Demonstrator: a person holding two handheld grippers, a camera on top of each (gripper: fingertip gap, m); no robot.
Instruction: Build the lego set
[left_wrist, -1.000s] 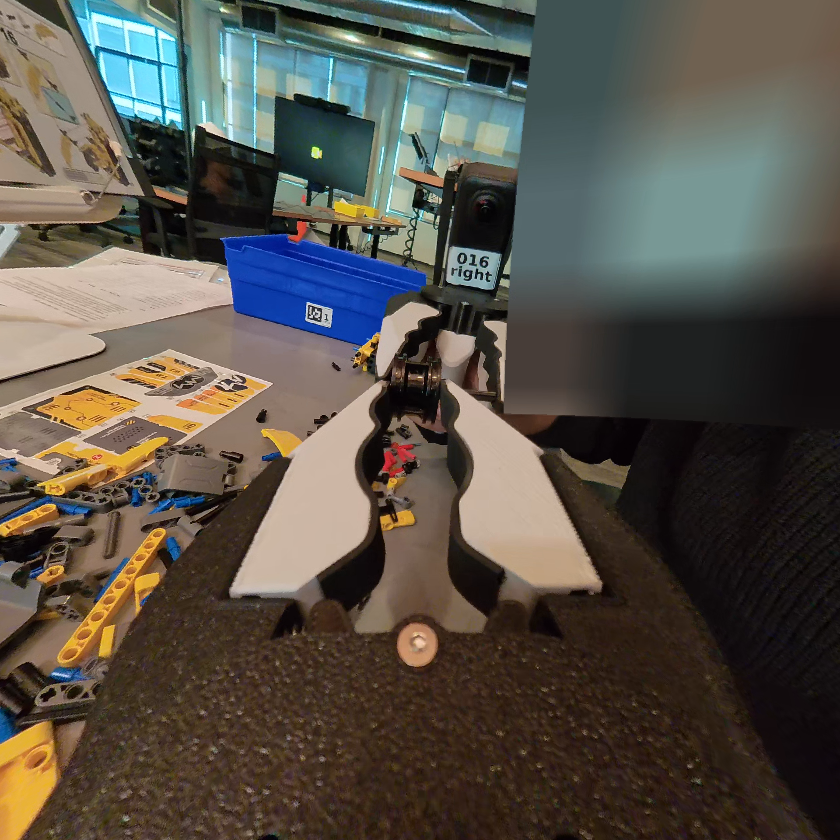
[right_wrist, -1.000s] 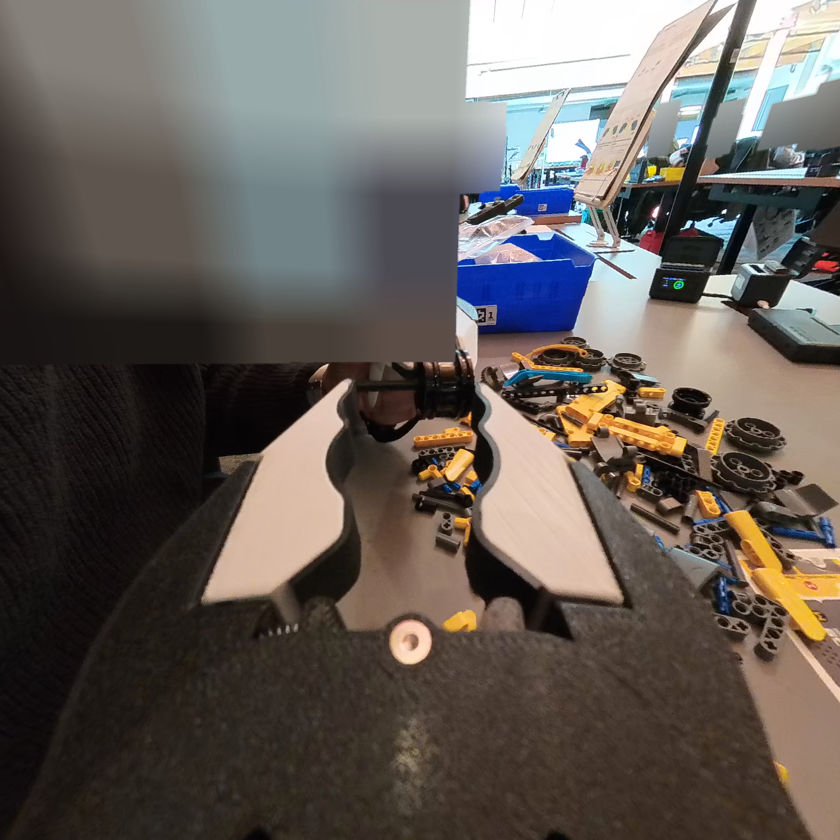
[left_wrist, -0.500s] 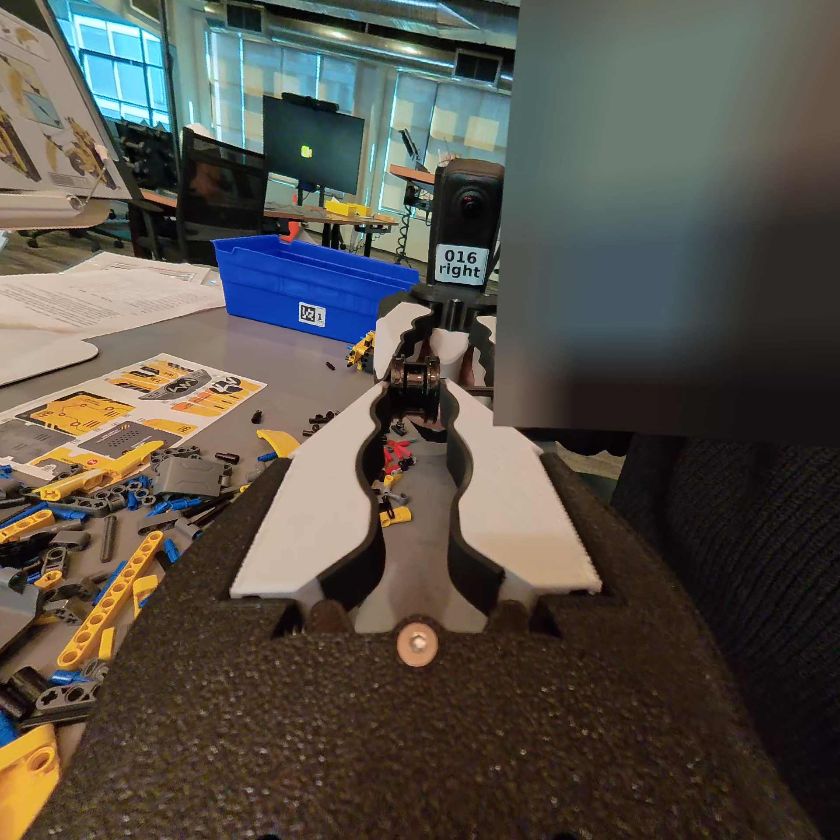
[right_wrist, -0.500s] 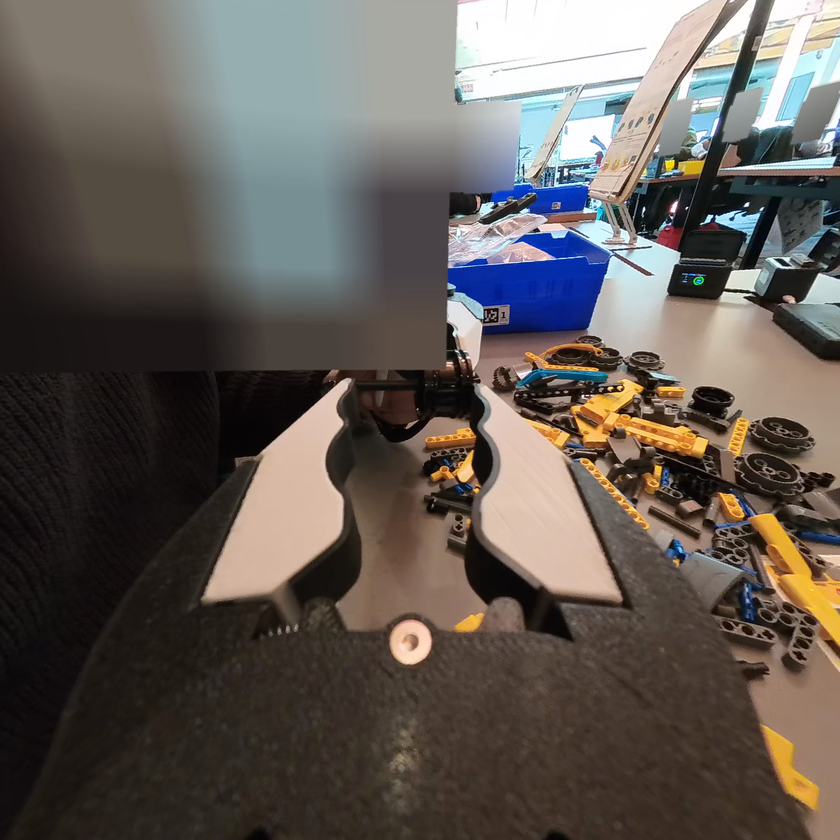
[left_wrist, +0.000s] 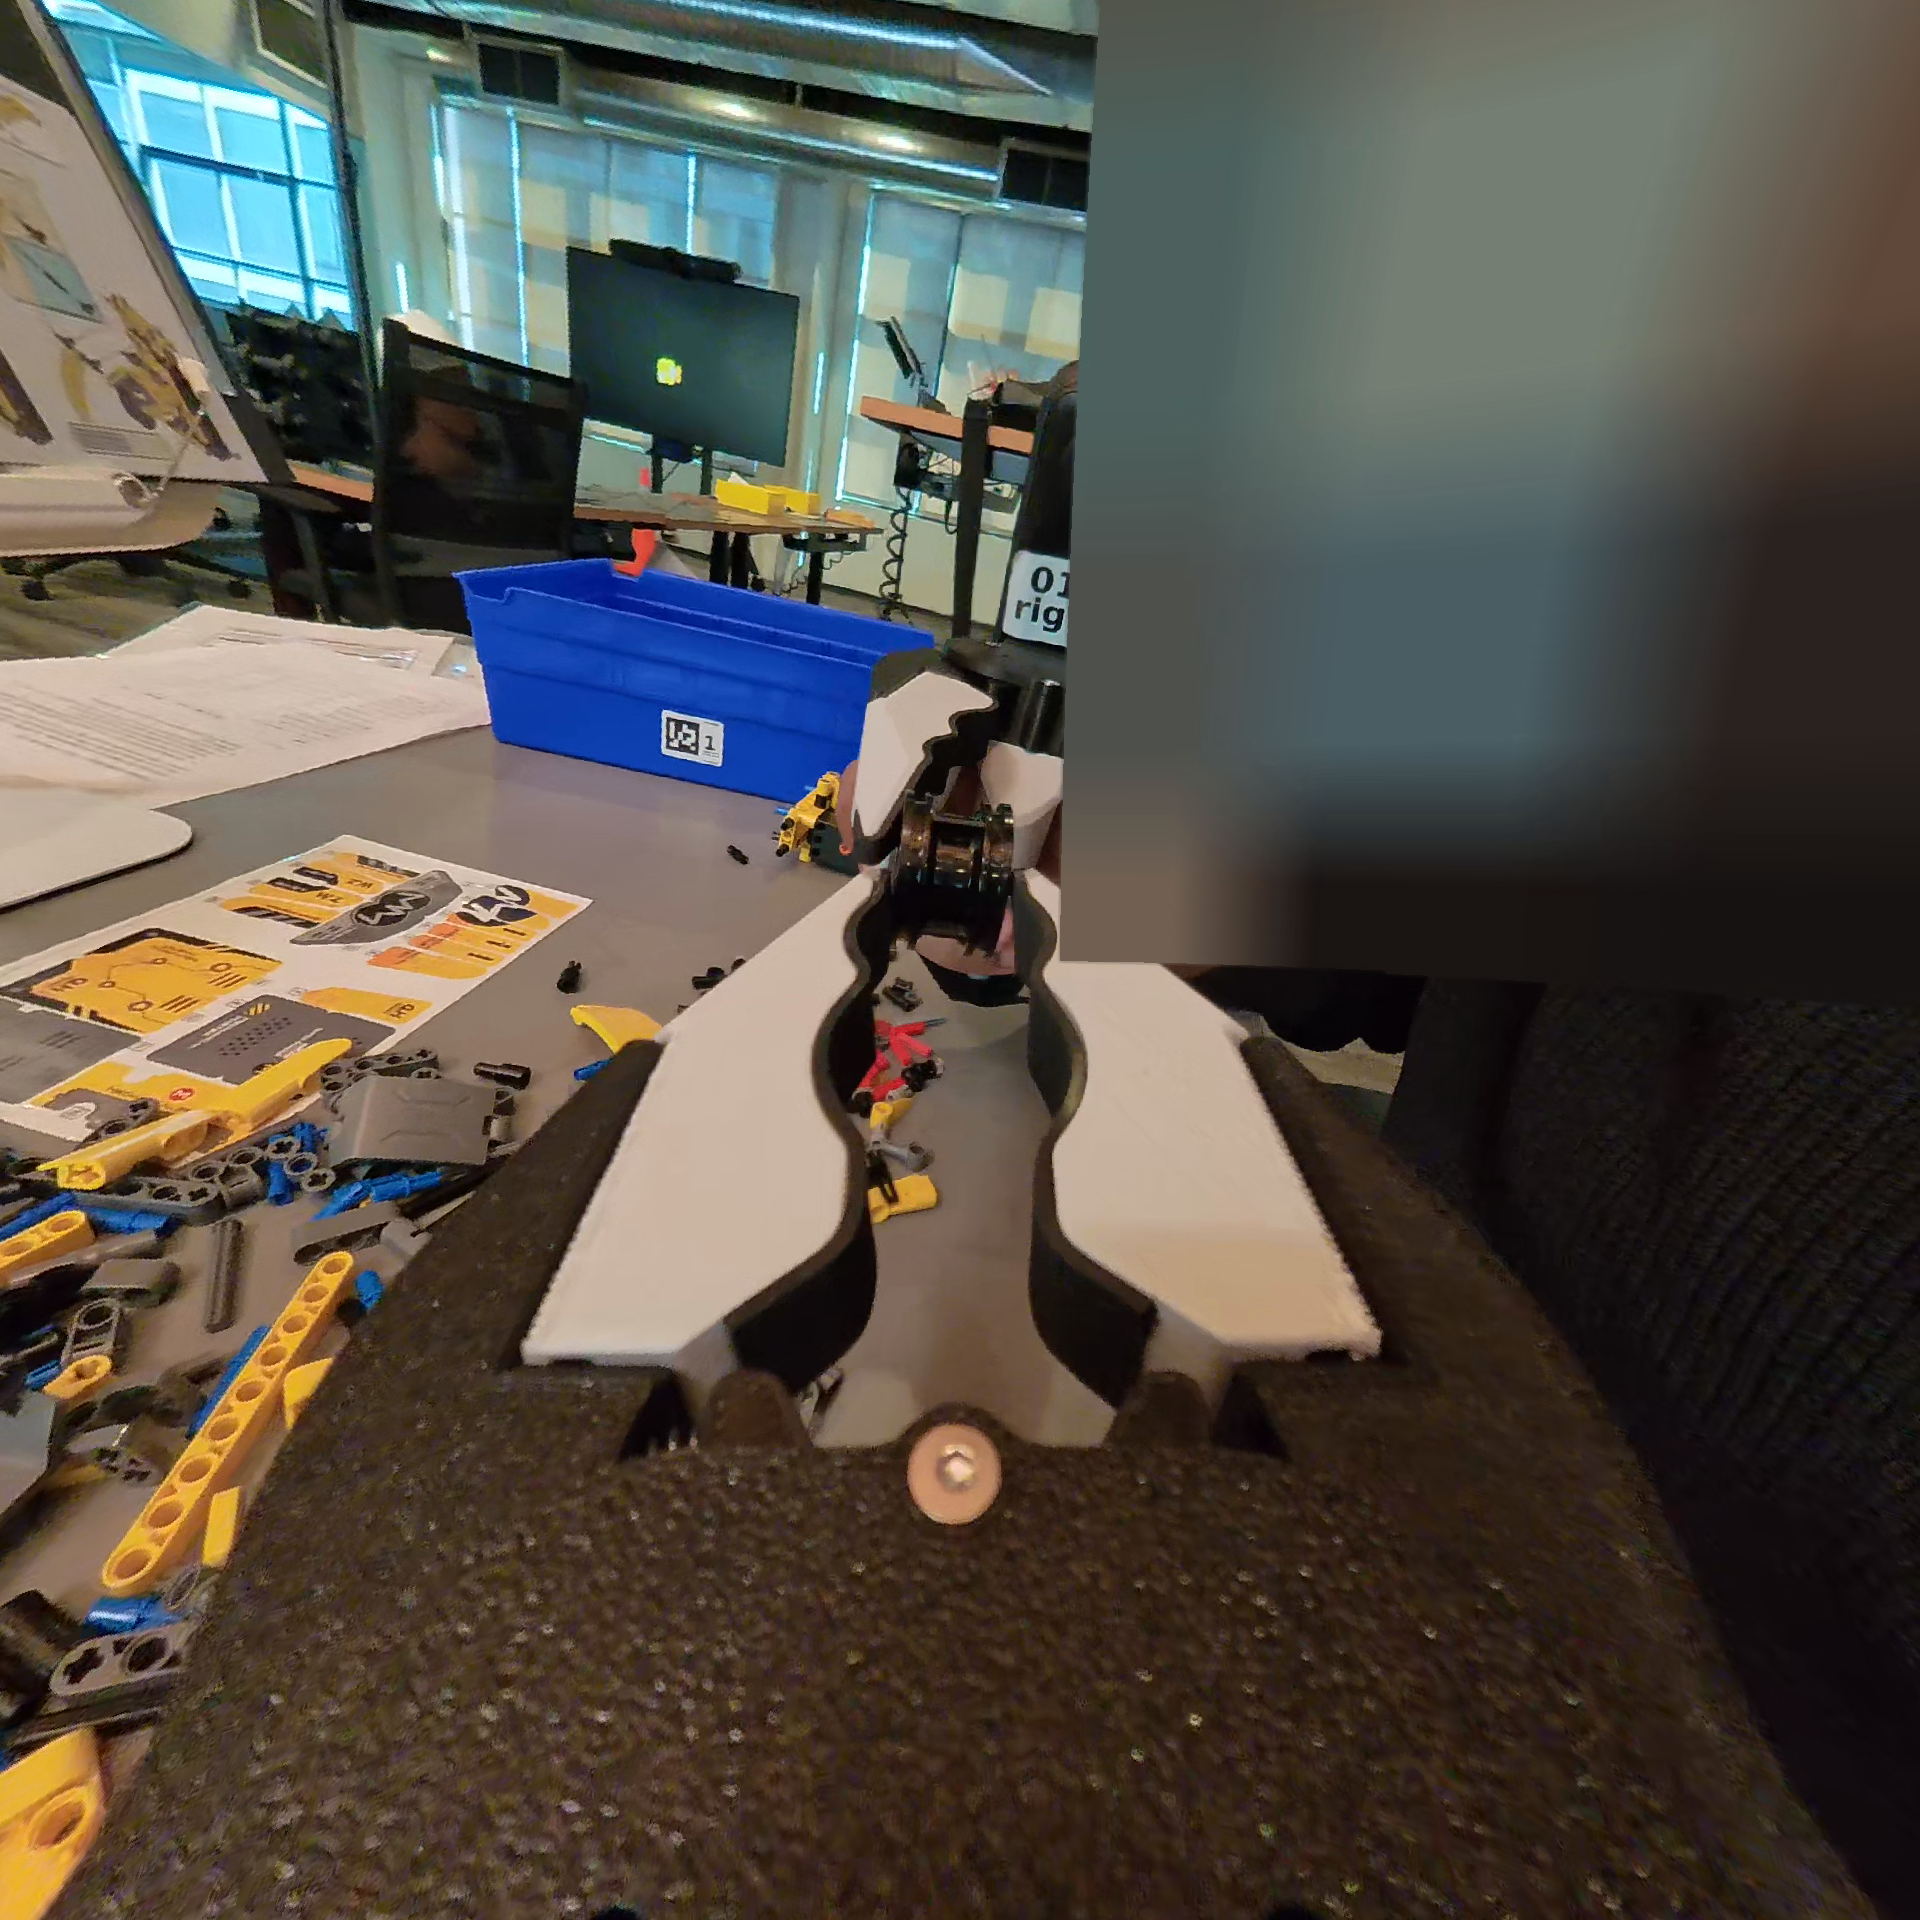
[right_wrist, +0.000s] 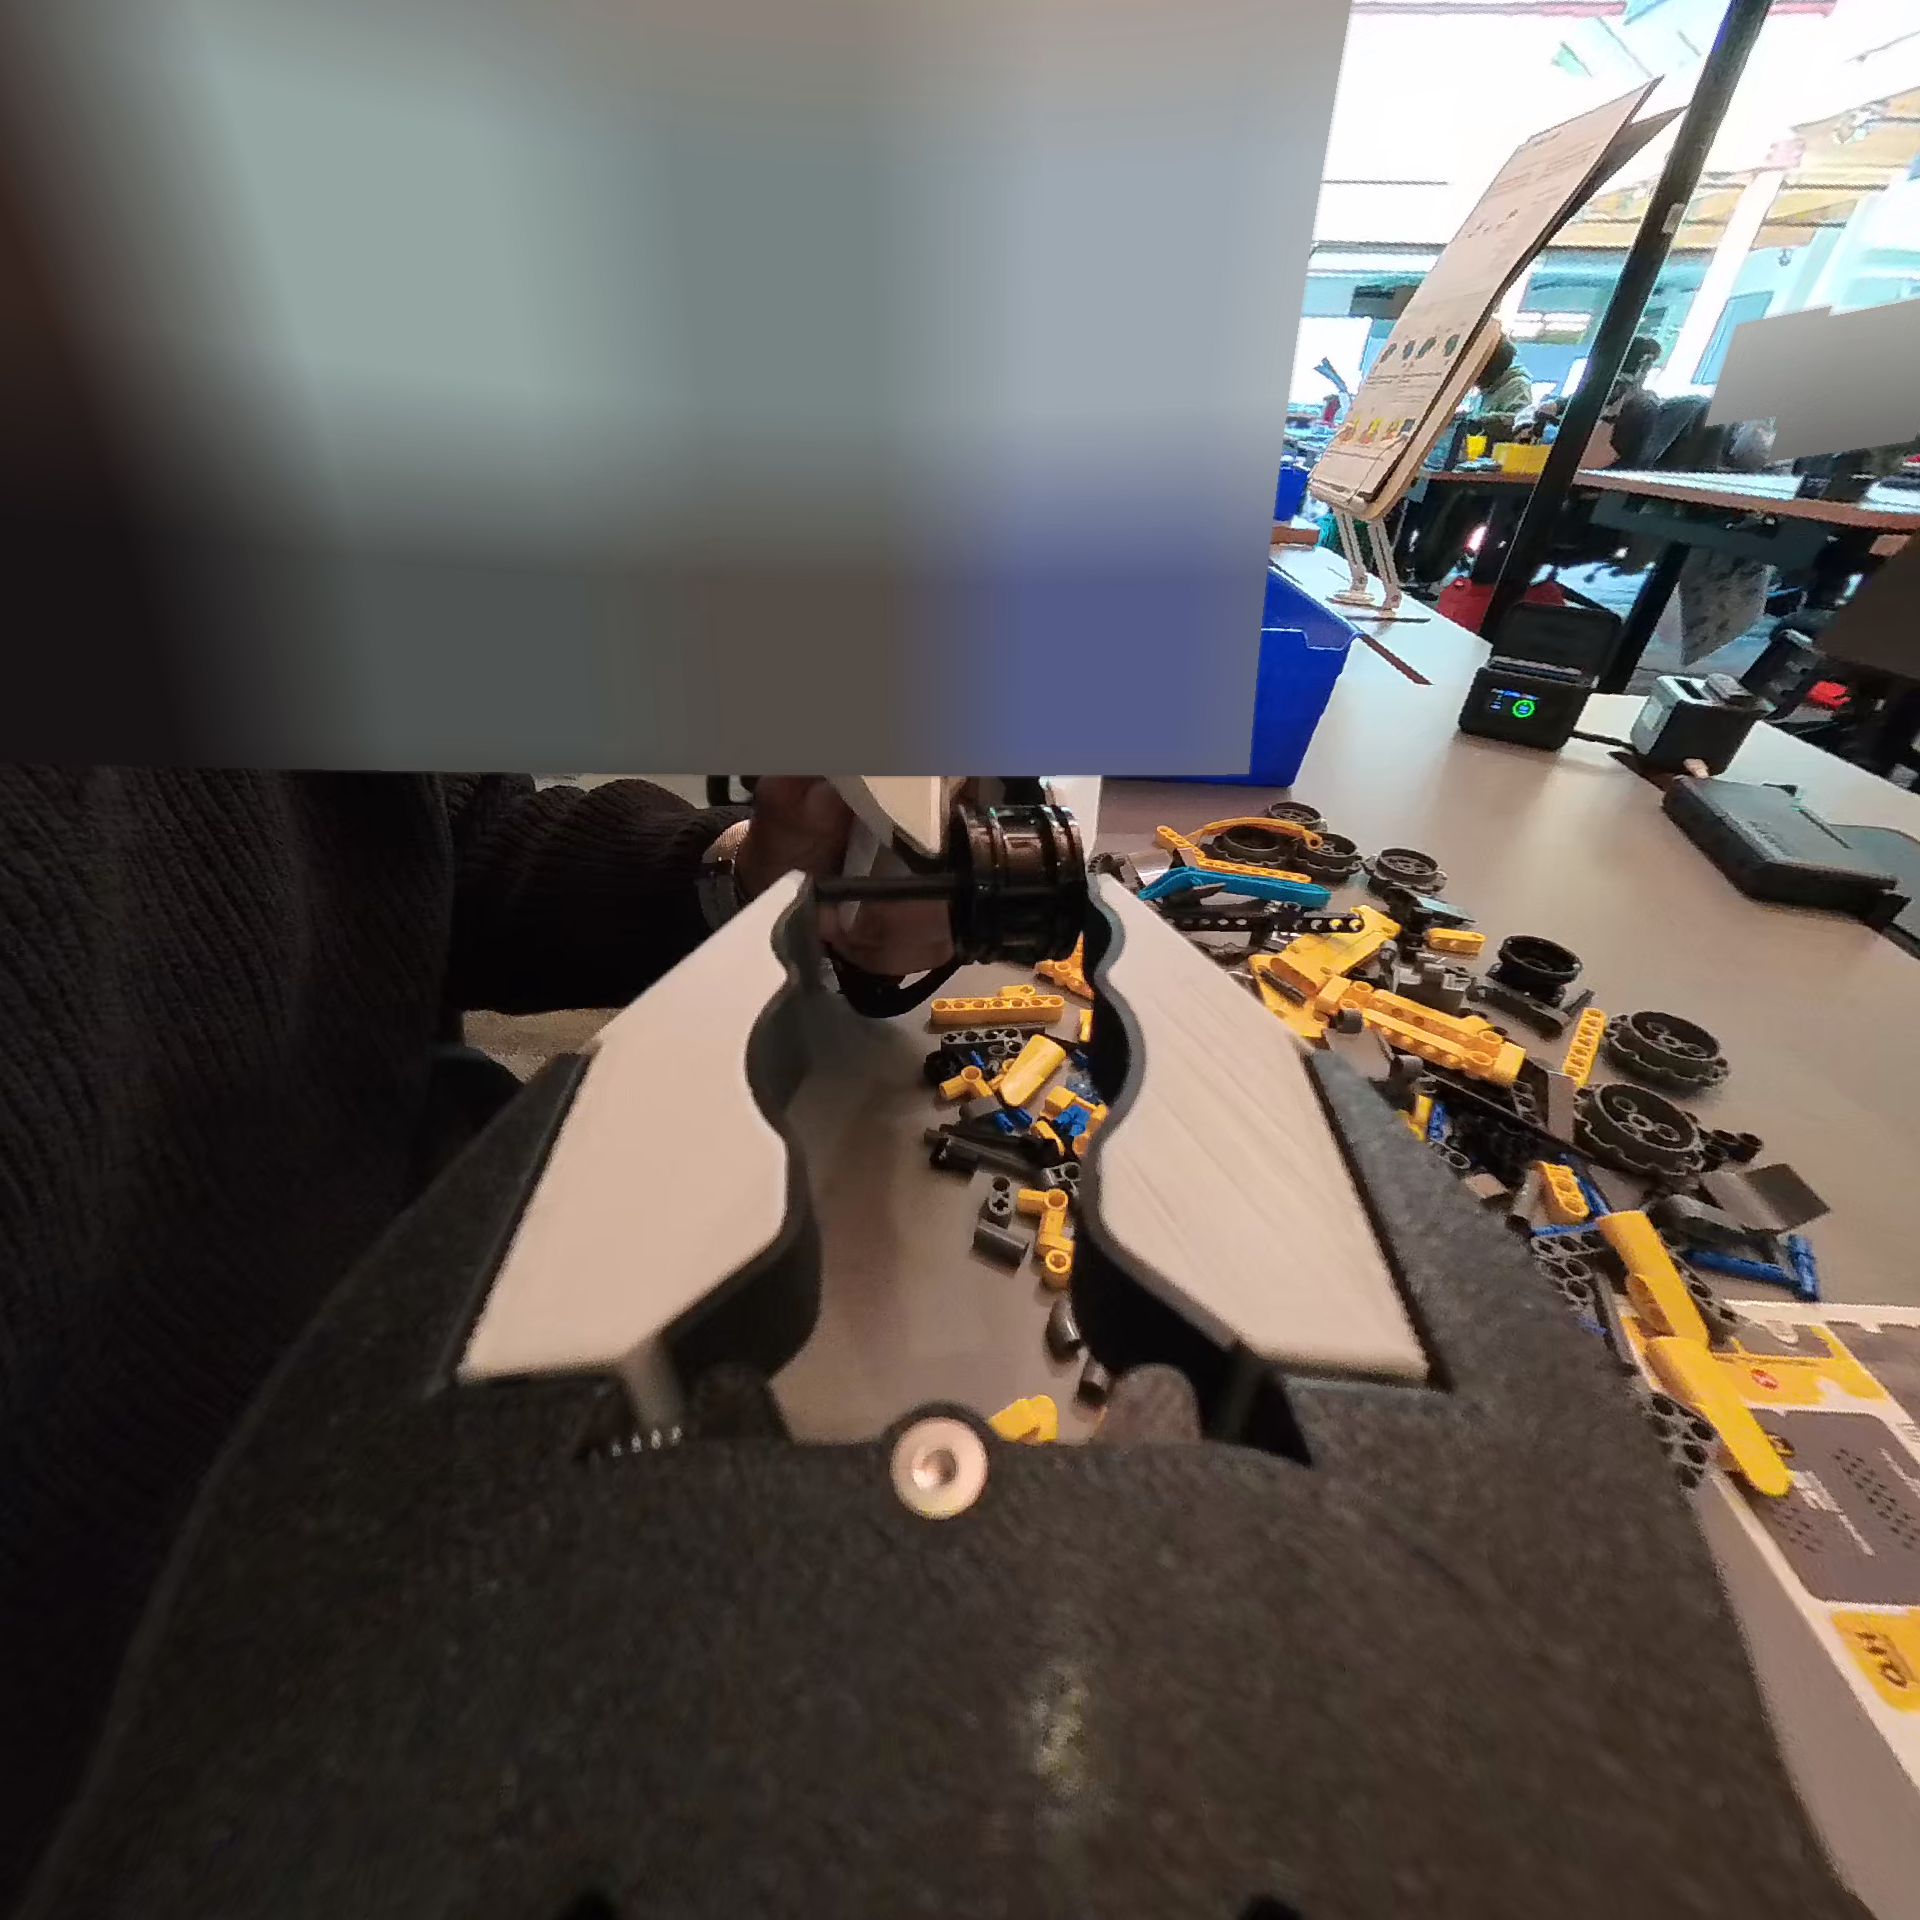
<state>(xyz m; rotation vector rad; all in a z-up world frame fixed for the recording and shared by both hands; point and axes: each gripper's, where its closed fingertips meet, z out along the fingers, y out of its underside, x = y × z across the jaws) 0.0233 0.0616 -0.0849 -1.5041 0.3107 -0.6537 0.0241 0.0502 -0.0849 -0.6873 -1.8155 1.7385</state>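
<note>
A black wheel hub (left_wrist: 954, 868) is held above the grey table (left_wrist: 623, 831) between both grippers. My left gripper (left_wrist: 954, 883) is shut on the hub, one fingertip on each flange. In the right wrist view the hub (right_wrist: 1018, 883) sits on a thin black axle (right_wrist: 883, 888) that sticks out to the left. My right gripper (right_wrist: 951, 899) is shut across the two, its left tip at the axle's end and its right tip against the hub's side. The right gripper (left_wrist: 966, 790) faces mine just behind the hub. The left gripper's white fingers (right_wrist: 899, 821) show above the hub.
A blue bin (left_wrist: 675, 665) stands behind. A sticker sheet (left_wrist: 270, 966) and loose yellow, blue and grey pieces (left_wrist: 208, 1195) lie to the left. More pieces (right_wrist: 1403, 1018), black wheels (right_wrist: 1652, 1049) and small devices (right_wrist: 1527, 696) lie right. A person's dark sleeve (right_wrist: 260, 987) is close. Both grippers' tips are close together, under 4 cm apart.
Both grippers have kept their hold on the hub and axle. The pair has shifted a little and both views have turned, so the blue bin now sits farther to the side.
</note>
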